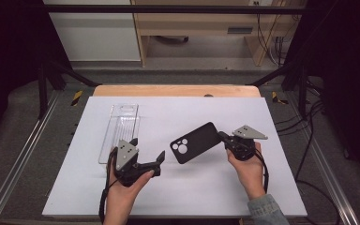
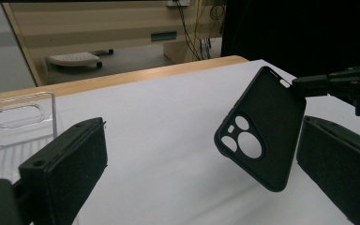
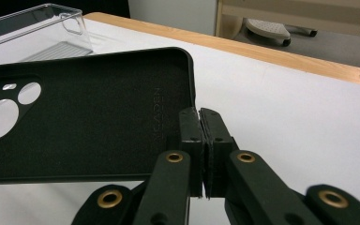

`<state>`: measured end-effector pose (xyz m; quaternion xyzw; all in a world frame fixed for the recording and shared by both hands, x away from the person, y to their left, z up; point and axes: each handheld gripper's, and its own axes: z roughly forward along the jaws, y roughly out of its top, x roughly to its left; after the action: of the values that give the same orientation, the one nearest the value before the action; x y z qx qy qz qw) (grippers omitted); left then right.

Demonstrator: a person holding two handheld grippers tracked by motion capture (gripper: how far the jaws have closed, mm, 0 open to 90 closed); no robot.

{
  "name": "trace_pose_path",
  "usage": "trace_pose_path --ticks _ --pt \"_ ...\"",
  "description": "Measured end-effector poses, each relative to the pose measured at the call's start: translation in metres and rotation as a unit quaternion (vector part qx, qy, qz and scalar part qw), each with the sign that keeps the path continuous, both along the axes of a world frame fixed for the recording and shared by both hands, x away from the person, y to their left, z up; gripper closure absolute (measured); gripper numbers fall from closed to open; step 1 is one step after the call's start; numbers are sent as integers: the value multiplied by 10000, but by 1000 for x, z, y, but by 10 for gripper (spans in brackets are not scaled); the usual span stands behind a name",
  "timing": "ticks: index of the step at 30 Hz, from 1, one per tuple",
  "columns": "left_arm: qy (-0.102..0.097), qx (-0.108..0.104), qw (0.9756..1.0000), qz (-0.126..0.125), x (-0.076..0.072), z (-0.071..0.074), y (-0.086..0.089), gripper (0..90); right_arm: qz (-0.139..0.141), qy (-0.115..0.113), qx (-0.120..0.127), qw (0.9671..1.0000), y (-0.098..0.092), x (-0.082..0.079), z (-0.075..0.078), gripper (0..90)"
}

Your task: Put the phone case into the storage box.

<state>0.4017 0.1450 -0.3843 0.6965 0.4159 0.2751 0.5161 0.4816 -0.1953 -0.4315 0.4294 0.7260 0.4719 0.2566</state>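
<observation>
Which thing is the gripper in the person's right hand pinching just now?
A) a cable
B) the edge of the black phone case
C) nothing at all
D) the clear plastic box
B: in the right gripper view the right gripper has its jaws closed on the rim of the black phone case, which the high view shows lifted off the white table sheet.

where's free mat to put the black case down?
Bare white mat lies beyond the black phone case, up to the wooden far edge, and along the near edge between the hands. Crowded at left: clear case beside the left gripper. Right gripper pinches the case's edge.
</observation>
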Motion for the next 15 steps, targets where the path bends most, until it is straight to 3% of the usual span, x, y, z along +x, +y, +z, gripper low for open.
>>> trace_pose_path --ticks 9,15 --pt "115 61 9998 -122 3 -6 -16 19 0 -75 -53 10000 -4 -1 3 890" --pt "192 88 9996 -170 5 -13 -23 19 59 -129 -277 9995 -3 -2 5 890"
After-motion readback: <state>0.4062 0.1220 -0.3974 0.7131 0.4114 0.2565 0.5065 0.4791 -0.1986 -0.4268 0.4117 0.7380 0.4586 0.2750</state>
